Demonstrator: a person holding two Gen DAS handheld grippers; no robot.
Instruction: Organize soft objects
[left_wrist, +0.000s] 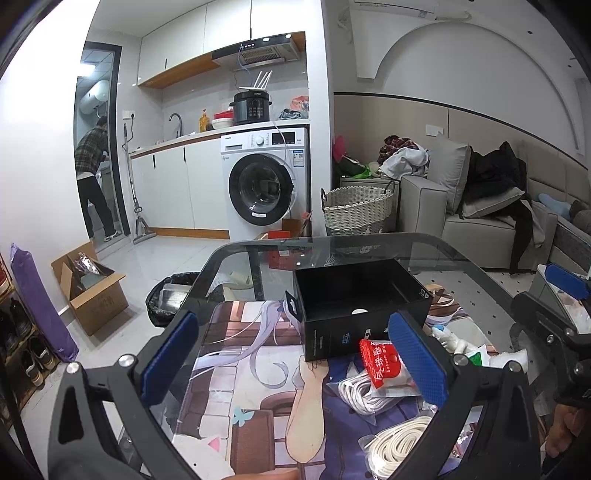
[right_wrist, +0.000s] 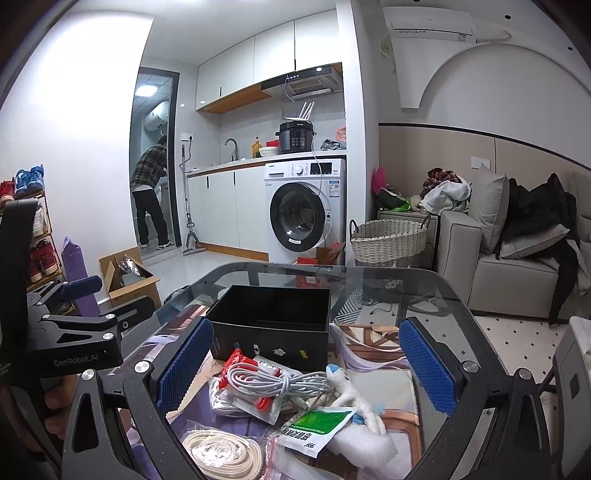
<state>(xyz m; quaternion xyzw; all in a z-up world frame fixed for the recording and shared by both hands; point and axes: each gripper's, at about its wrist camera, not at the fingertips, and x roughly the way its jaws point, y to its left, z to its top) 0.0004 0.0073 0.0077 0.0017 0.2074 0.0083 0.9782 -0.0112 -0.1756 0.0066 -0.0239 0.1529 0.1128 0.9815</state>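
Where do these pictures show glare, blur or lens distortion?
Left wrist view: fisheye bends the wall edges, corners are dark, the glass table reflects the room faintly, the black box is sharp. Right wrist view: same bending, the bathroom ceiling light is overexposed, the cable looks sharp, the white foam low in the frame looks slightly soft.

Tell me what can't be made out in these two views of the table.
- Black box floor: right wrist view, hidden by its front wall.
- Coiled rope bag: left wrist view, partly behind the left tongs' frame.
- Green packet print: right wrist view, too small.
- Foam piece: partly under the packet.
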